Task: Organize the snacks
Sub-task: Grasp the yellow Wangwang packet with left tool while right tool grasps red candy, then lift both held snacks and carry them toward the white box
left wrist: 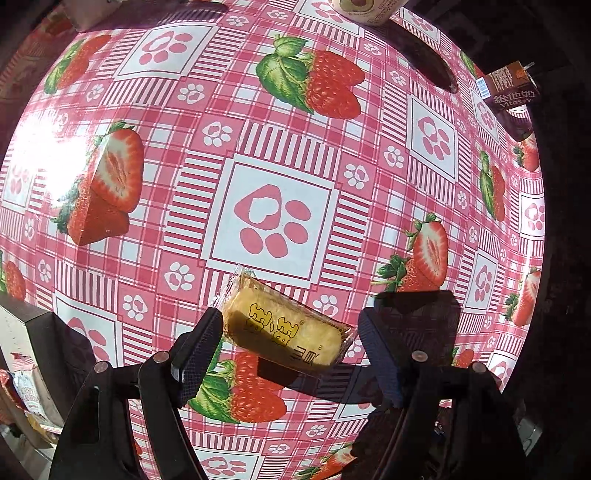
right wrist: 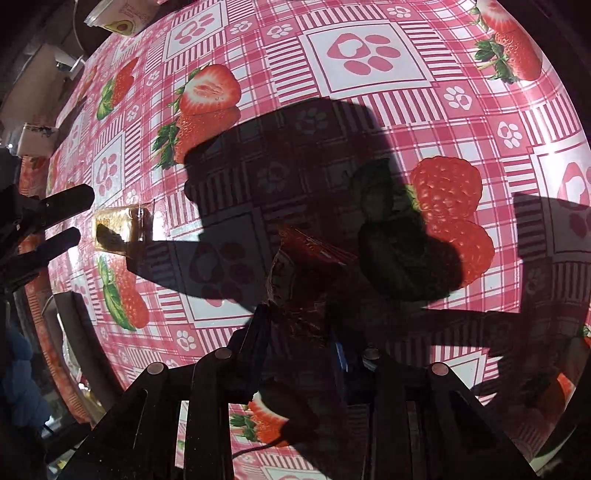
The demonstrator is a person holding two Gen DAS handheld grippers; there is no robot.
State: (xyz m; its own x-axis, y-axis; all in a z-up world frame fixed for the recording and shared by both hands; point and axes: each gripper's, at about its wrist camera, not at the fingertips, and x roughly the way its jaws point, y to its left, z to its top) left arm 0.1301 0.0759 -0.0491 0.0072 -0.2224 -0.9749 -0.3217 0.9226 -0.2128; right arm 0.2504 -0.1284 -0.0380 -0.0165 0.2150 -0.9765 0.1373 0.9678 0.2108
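A yellow cake in a clear wrapper (left wrist: 284,328) lies on the strawberry tablecloth (left wrist: 280,147). My left gripper (left wrist: 291,343) points down over it, open, one finger on each side; the left finger is close to the wrapper's edge. From the right wrist view the same cake (right wrist: 122,229) sits in front of the left gripper (right wrist: 85,213) at the far left. My right gripper (right wrist: 299,332) is shut on a dark red snack packet (right wrist: 303,280), which sticks out beyond the fingertips in deep shadow over the cloth.
A brown Vitasoy carton (left wrist: 511,88) stands near the table's right edge. An avocado-printed pack (left wrist: 365,9) sits at the far edge, also seen as the avocado pack (right wrist: 122,18). A white box (right wrist: 37,140) stands at the left rim. Snack bags (left wrist: 26,391) lie below the table's edge.
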